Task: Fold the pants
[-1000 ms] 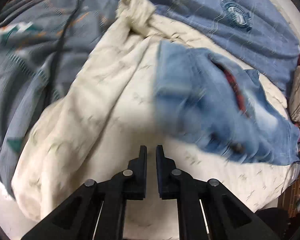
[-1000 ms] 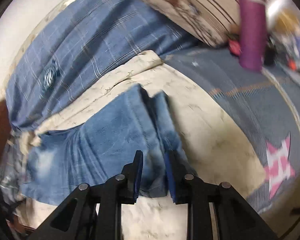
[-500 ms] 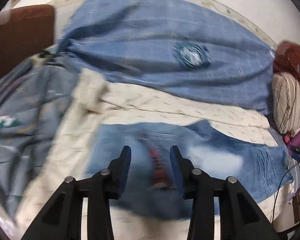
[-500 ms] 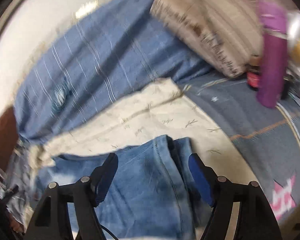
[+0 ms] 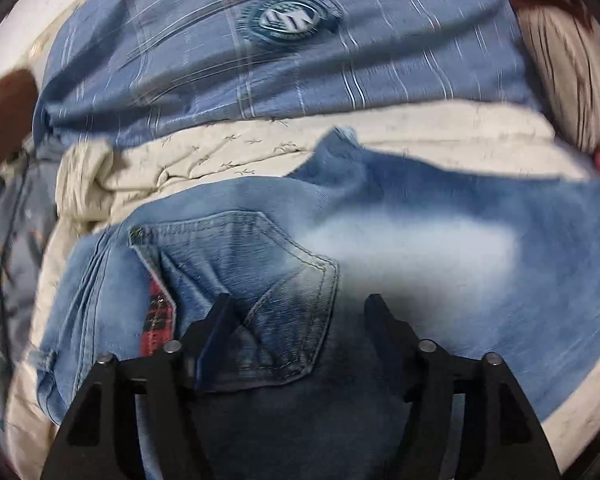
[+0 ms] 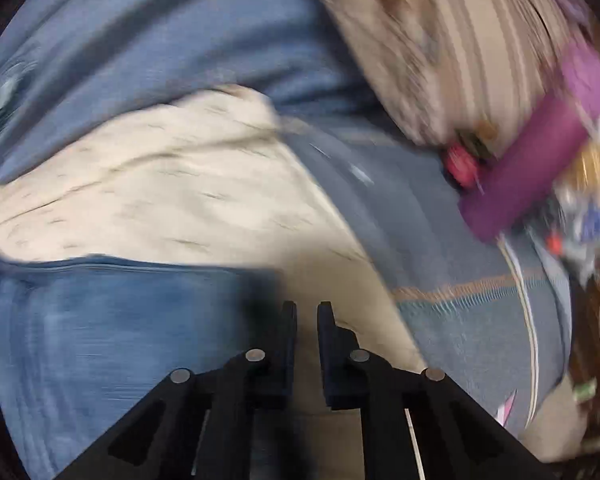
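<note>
Faded blue jeans (image 5: pixel 400 248) lie spread on a cream sheet (image 5: pixel 228 152), back pocket (image 5: pixel 260 280) up, a red plaid lining showing at the waist. My left gripper (image 5: pixel 298 312) is open, low over the pocket, fingers astride it. In the right wrist view the jeans (image 6: pixel 112 320) fill the lower left, their end edge just left of my right gripper (image 6: pixel 303 316). That gripper is nearly closed with nothing between its fingers, over the cream sheet (image 6: pixel 160 184). The view is blurred.
A blue checked blanket (image 5: pixel 284 60) lies behind the sheet. A striped pillow (image 6: pixel 440 48), a purple bottle (image 6: pixel 536 160) and small clutter sit at the right. A grey patterned bedspread (image 6: pixel 460 304) lies right of the sheet.
The left gripper opened wide and came down close over the jeans' back pocket. The right gripper opened wide, then closed again, and swung right past the jeans' end.
</note>
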